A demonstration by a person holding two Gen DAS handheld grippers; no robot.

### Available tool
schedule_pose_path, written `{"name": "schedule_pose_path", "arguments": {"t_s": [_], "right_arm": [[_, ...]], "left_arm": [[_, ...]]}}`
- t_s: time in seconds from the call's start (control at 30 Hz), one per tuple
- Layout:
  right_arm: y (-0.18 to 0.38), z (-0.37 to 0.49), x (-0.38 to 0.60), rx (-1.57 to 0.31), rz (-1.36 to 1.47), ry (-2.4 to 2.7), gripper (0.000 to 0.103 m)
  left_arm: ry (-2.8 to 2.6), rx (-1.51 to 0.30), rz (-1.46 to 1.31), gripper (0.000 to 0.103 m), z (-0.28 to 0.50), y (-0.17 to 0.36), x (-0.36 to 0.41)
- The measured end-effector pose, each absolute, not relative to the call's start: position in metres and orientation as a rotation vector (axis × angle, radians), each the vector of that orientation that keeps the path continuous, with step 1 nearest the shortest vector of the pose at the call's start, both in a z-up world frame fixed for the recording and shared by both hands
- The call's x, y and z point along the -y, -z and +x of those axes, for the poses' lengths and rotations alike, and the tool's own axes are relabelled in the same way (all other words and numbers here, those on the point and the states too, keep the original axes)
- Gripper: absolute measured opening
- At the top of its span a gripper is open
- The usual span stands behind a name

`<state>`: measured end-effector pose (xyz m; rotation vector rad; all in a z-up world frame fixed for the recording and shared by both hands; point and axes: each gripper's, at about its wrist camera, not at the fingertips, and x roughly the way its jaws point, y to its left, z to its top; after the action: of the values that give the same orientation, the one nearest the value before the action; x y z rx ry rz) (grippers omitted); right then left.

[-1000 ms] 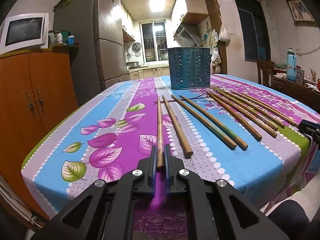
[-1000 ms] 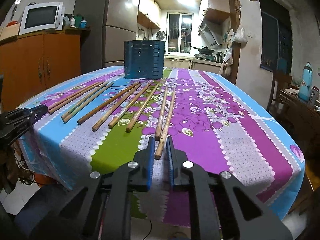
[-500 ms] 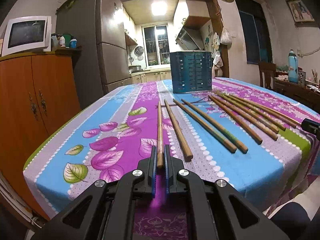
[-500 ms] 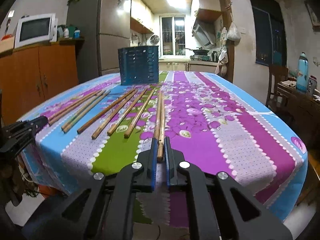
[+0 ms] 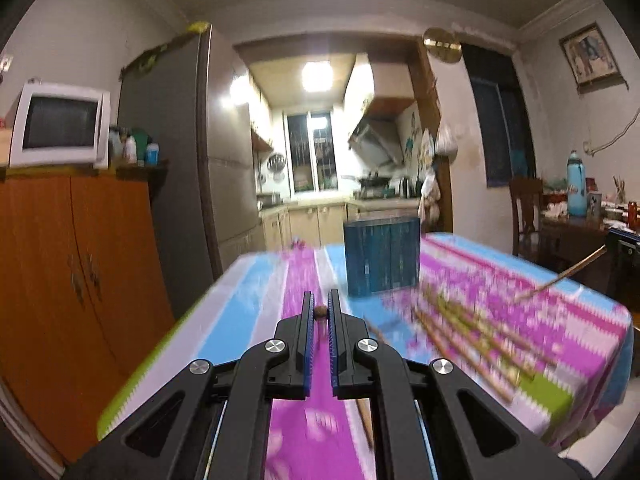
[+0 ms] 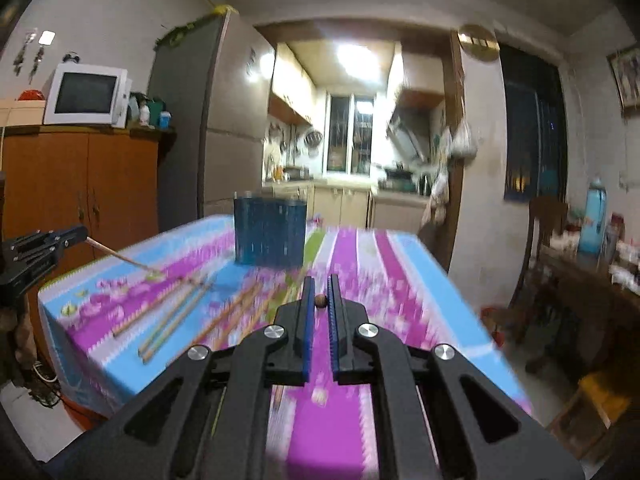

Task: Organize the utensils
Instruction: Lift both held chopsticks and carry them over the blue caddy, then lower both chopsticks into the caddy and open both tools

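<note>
Each gripper, left point(image 5: 320, 312) and right point(image 6: 319, 302), pinches one wooden chopstick's end point(image 5: 320, 313) for carrying to the blue slotted holder point(image 5: 382, 258) at 12 o'clock; other chopsticks point(image 6: 180, 316) lie on the tablecloth point(image 6: 360, 264)

Your views are dim and fisheye-bent; the kitchen ceiling light point(image 5: 317, 76) glares, and motion blur smears the tablecloth point(image 6: 400, 280).

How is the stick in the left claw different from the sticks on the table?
The stick in the left claw is pinched and lifted, end-on to the camera. The sticks on the table lie flat, loose, side by side. All look like brown wood.
</note>
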<state>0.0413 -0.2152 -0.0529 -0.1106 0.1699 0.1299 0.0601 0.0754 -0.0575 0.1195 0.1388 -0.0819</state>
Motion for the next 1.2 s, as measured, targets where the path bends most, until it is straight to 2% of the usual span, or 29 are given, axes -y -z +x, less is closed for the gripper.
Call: {"name": "schedule_pose_path", "arguments": {"t_s": [0.17,0.37,0.8,1.2], "right_arm": [[0.014,0.068,0.217,-0.153,-0.151,-0.178,0.005],[-0.008,0.101,0.224,-0.204,-0.151,-0.211,0.005],[-0.034,0.139,0.221,-0.266,-0.101,-0.265,0.005],[-0.077,0.177,0.196,-0.300,-0.086,-0.328,0.005]], "left_arm": [[0.107,-0.103,0.121,0.008,0.087,0.010,-0.077],[0.134,-0.147,0.118,0.008,0.130,-0.028,-0.074],[0.160,-0.241,0.117,0.008,0.162,-0.049,-0.063],[0.234,-0.302,0.083,0.008,0.177,-0.096,-0.034]]}}
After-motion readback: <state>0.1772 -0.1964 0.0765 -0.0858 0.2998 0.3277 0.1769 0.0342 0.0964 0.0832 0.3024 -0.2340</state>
